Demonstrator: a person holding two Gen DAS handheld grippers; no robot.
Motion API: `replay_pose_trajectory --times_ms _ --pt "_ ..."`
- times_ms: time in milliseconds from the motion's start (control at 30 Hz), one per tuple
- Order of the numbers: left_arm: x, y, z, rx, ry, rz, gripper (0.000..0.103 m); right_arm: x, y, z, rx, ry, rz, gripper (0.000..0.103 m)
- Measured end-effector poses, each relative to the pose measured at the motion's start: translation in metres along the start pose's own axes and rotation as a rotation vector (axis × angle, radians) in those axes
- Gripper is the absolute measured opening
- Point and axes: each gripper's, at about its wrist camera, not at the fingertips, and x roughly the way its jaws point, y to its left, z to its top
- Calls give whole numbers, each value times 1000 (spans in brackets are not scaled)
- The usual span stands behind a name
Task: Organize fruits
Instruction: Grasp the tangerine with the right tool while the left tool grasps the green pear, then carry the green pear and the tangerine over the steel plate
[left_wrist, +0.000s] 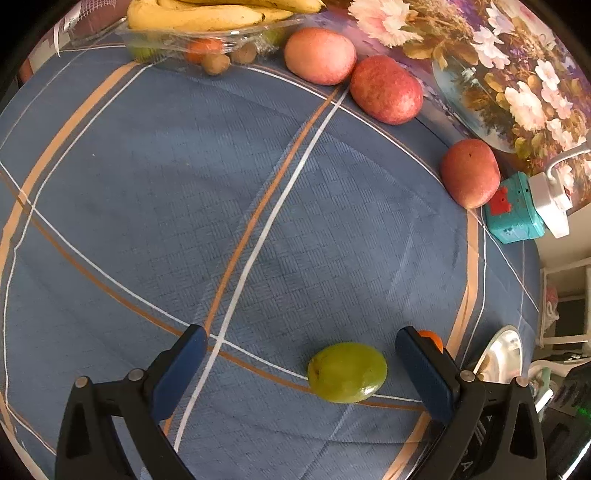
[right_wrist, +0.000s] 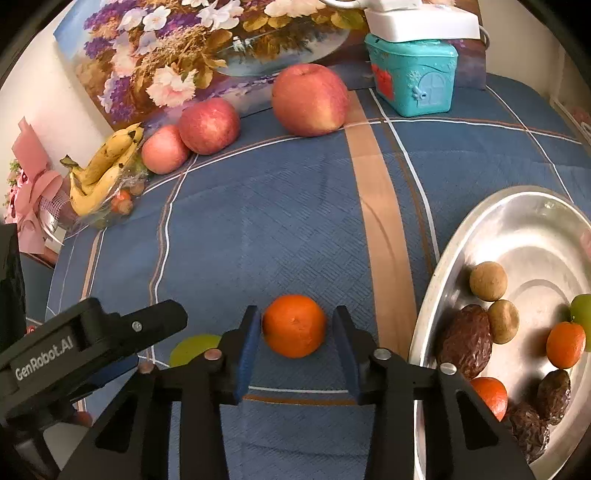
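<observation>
Sitting between the blue pads of the right gripper, the small orange rests on the blue checked cloth, dead centre on the gripper's line and slightly forward of the pad tips. Left pad appears to touch the peel; a thin strip of cloth shows between the fruit and the right pad, so jaws are narrowed to nearly the fruit's width but not judged clamped. Fruit is round, no long axis to align.

Green fruit lies on the cloth between the fingers of the left gripper, nearer its right pad, clear gaps on both sides; jaws wide, holding nothing. Its long axis runs across the jaw gap.

Metal plate lies just to the right of the right gripper, already holding oranges, dates and small brown fruits. Right hand is the nearer to it. Judgement: finish closing on the orange, lift, carry right to the plate.
</observation>
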Motion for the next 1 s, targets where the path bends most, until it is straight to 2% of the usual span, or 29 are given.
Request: replay_pose_trajectory --times_ms 300,433,667,867,933,1000 --pt "4 -7 -4 10 23 -21 101 -2 -3 -2 21 -4 22 37" --pt "6 -13 -7 23 37 -28 91 -6 -5 -4 35 2 21 37" --pt "11 -24 -15 29 65 -44 80 -18 -11 -7 48 18 0 37" --pt "16 -39 -22 46 68 -41 62 -24 -10 -11 37 34 -12 37" --pt "18 -43 -18 47 71 -60 54 -25 -9 -11 34 37 -11 37" --pt "18 -48 -19 60 62 -52 54 -25 -9 -11 33 36 -11 37"
